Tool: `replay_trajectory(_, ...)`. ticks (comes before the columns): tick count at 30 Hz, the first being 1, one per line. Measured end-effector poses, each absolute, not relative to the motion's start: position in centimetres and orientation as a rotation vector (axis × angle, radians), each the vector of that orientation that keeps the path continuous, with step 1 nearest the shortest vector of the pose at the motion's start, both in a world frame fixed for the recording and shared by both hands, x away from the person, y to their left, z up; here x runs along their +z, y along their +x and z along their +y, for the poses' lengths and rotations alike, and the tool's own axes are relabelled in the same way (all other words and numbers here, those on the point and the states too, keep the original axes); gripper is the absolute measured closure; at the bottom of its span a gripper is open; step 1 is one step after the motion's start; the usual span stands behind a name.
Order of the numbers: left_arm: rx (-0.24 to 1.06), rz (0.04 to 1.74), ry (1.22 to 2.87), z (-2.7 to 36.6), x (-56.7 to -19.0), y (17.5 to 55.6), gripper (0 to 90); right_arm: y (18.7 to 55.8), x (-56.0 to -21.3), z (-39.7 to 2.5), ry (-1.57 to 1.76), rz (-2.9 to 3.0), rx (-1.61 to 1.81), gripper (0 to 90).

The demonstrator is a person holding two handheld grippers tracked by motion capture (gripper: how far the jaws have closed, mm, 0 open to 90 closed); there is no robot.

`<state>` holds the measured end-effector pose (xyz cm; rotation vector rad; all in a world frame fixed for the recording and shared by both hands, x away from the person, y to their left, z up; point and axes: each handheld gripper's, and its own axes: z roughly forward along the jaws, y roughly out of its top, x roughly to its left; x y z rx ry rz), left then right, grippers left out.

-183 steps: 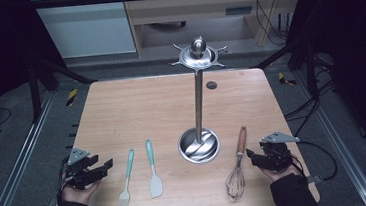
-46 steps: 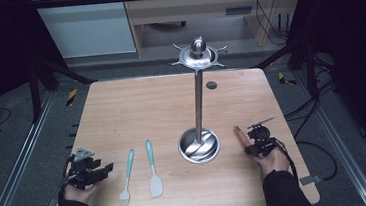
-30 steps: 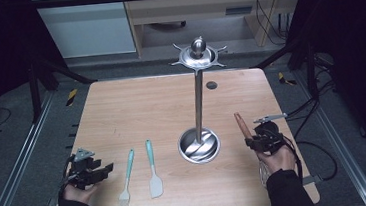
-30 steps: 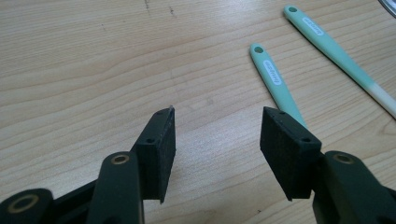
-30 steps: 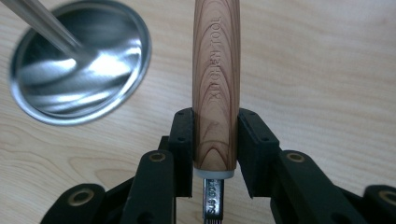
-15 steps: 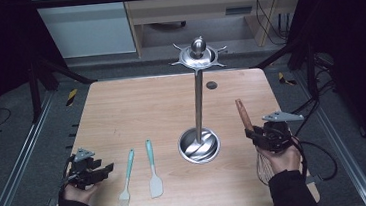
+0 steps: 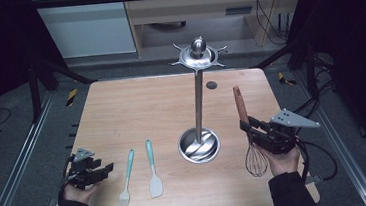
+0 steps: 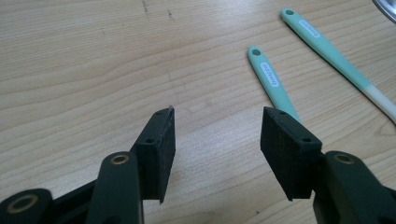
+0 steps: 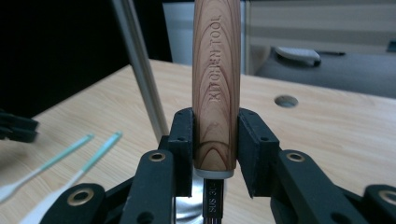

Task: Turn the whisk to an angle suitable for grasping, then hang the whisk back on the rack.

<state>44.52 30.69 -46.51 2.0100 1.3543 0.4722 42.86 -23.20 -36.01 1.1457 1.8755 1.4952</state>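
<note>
- The high view looks forward and down over the whole table (image 7: 131,112).
- The left gripper view sits low and close to the tabletop.
- The right gripper view faces the stand's pole (image 9: 140,65), upper left; both gripper views share the two teal-handled utensils (image 8: 299,56).

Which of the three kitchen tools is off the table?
The wooden-handled whisk: the right claw grips its handle, wire end hanging down. The pastry brush and spatula, both mint-handled, lie flat on the table.

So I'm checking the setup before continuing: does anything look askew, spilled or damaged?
Nothing stands out. The wooden-handled wire whisk is gripped squarely by the right gripper; the two mint-handled utensils lie flat on the table.
</note>
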Motion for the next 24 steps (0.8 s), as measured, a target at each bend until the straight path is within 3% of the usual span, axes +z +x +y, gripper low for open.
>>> replay_trajectory(24,0.485,1.35,2.025,30.4,-46.7,44.7,43.6,40.8,-32.3,-22.7,0.951,1.785,1.64,69.0)
